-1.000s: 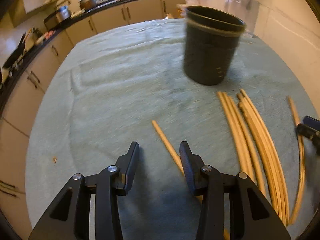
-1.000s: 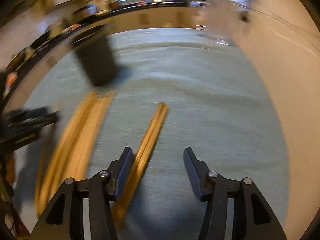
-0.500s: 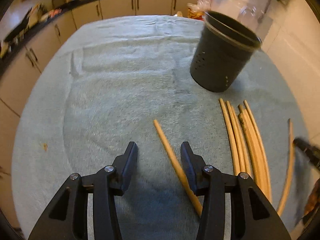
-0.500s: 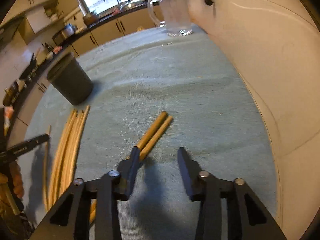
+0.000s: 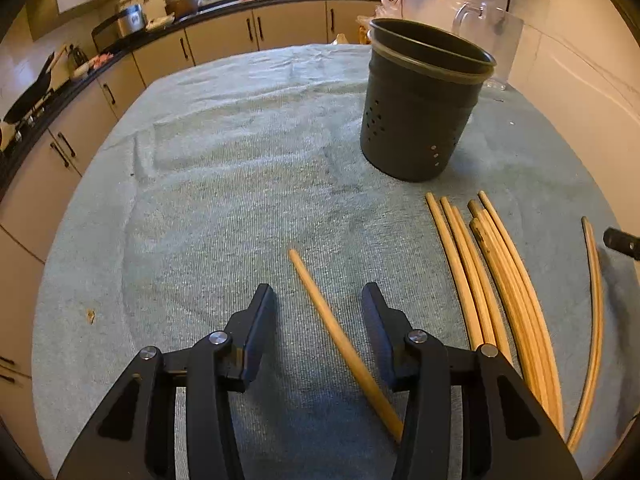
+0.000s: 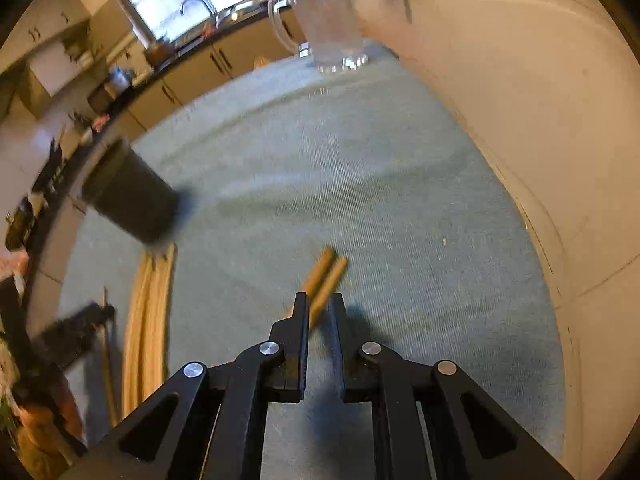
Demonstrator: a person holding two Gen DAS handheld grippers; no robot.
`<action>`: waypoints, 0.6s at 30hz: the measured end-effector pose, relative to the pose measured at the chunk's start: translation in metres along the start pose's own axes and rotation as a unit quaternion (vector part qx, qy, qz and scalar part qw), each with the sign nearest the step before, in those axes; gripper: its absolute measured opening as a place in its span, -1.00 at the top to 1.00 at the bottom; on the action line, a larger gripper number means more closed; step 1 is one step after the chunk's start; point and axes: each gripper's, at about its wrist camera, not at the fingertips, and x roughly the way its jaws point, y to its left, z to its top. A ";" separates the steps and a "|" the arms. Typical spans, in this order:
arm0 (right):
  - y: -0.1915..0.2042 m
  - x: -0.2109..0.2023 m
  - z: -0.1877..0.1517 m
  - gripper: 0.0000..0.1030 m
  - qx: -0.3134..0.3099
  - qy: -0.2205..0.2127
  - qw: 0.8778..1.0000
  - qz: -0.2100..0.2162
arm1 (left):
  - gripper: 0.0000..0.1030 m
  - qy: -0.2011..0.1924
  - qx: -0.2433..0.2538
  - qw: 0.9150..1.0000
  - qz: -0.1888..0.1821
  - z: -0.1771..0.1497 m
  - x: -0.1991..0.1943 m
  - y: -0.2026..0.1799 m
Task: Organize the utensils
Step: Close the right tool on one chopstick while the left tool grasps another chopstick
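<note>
A dark perforated utensil holder [image 5: 420,112] stands upright on the green towel [image 5: 224,184]; it also shows blurred in the right wrist view [image 6: 128,200]. My left gripper [image 5: 318,300] is open, its jaws on either side of a single wooden chopstick [image 5: 340,336] lying on the towel. A bundle of several chopsticks [image 5: 492,288] lies to its right, with one more chopstick [image 5: 594,312] further right. My right gripper [image 6: 320,304] is shut on a pair of chopsticks [image 6: 326,276], whose ends stick out past the jaws. The bundle [image 6: 148,320] lies to its left.
A clear glass pitcher [image 6: 328,20] stands at the towel's far end near the white wall [image 6: 520,80]. Kitchen cabinets and a dark counter [image 5: 240,4] run behind and left. The right gripper's tip [image 5: 624,240] shows at the right edge of the left wrist view.
My right gripper has closed on the pair of chopsticks. My left gripper has shifted so the single chopstick now lies between its open jaws.
</note>
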 end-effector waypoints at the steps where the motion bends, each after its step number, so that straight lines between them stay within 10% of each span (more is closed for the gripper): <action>1: 0.004 0.003 0.001 0.80 -0.011 0.004 1.000 -0.001 | 0.13 -0.003 -0.001 1.000 -0.001 -0.001 0.000 0.001; 8: 0.048 0.038 0.011 0.65 -0.087 0.038 0.995 -0.008 | 0.11 -0.010 -0.002 1.000 -0.005 -0.001 0.001 0.002; 11: 0.058 0.047 0.021 0.57 -0.082 0.068 0.989 0.100 | 0.08 -0.013 -0.002 1.000 -0.011 -0.002 0.001 0.004; 18: 0.069 0.041 0.017 0.06 -0.106 0.078 0.990 0.043 | 0.00 -0.009 -0.005 1.000 -0.016 0.001 0.003 0.005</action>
